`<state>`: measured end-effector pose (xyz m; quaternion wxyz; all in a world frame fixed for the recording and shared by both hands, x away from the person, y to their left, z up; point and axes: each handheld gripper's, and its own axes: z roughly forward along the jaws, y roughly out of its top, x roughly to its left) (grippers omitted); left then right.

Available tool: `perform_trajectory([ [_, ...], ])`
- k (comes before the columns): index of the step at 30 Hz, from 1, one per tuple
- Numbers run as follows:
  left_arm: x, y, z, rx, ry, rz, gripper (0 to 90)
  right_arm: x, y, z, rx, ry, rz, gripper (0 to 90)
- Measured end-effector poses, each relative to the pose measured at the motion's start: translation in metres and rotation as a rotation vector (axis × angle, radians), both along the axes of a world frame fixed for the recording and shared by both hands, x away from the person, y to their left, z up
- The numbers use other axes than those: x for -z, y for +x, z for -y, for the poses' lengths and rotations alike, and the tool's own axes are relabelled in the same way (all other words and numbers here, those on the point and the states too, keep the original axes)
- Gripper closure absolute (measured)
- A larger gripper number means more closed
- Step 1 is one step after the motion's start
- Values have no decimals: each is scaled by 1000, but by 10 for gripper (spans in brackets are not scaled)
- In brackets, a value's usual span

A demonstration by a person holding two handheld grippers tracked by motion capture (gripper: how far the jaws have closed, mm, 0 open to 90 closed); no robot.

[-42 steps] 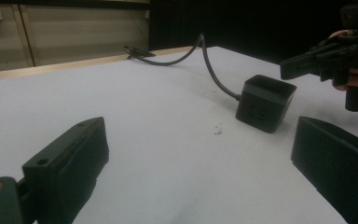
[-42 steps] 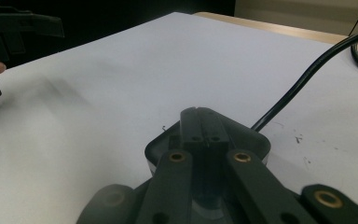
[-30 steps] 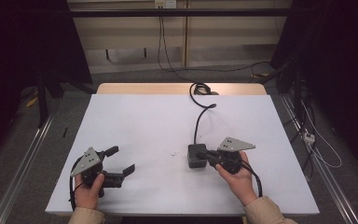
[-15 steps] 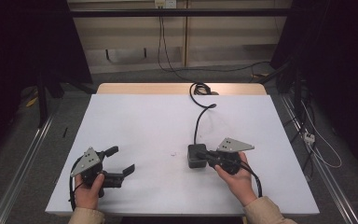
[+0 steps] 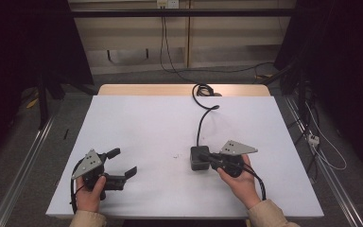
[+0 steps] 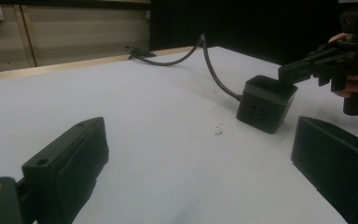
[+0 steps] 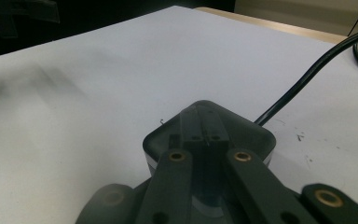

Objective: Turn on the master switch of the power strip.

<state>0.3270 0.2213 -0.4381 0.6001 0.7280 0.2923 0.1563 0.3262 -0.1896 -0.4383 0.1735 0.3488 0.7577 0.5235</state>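
**Right tool pressed onto the black socket cube**

The white tabletop (image 5: 151, 123) sits in a dim room, with dark curtains at both sides and a pale panelled wall behind. Nearest me, my left tool (image 5: 121, 163) rests near the front-left corner, jaws spread wide and gripping nothing; in the left gripper view the two black jaws stand well apart with bare white surface between them. To my right, the right tool (image 5: 208, 158) has its jaws drawn together, the tips lying on top of the black socket cube (image 5: 198, 158), which sits right of centre in the front half of the tabletop. In the right gripper view the closed tips rest on the cube's top face, not around it. I can read no brand or lettering on the cube; the left gripper view shows plug slots on its side. A few dark specks (image 5: 175, 155) lie just left of it. Farther back, its black cable (image 5: 200, 124) runs to the rear edge and coils there. The left and middle stretches lie open.
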Motion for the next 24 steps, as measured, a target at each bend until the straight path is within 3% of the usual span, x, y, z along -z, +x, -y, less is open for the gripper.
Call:
perform_trajectory([
  [8, 0, 0, 0, -1, -6, 0, 35, 0, -1, -1, 5, -5, 0, 900],
  [12, 0, 0, 1, -1, -6, -1, 35, -1, -2, -4, 7, -48, 24, 900],
  [24, 1, 0, 1, 0, -2, -2, 35, -2, -2, -5, 8, -56, 17, 900],
])
